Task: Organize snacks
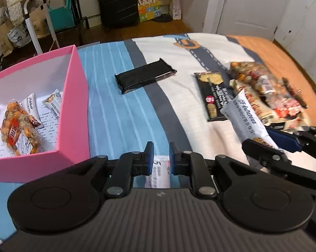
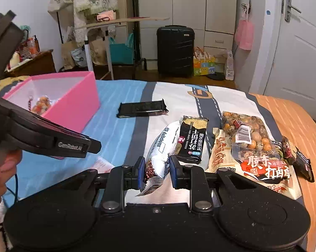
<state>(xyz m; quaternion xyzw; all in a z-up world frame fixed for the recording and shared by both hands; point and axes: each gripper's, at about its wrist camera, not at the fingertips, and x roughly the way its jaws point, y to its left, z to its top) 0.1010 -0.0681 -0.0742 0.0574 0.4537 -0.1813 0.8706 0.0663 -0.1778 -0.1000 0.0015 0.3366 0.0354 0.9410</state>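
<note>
Our right gripper (image 2: 155,168) pinches the lower end of a white "delicious" snack packet (image 2: 161,147) above the bedspread (image 2: 120,130), beside the black cracker pack (image 2: 194,140) and the bag of mixed nuts (image 2: 250,145). Our left gripper (image 1: 161,159) is pressed together on a thin white sachet (image 1: 159,172). The pink box (image 1: 74,96) at left already contains snacks.

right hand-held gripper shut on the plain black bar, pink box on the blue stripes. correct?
Not quite. The right hand-held gripper is shut on the white "delicious" snack pack, not the black bar, which lies untouched on the bedspread; the right wrist view shows it. The pink box does sit on the blue stripes.
</note>
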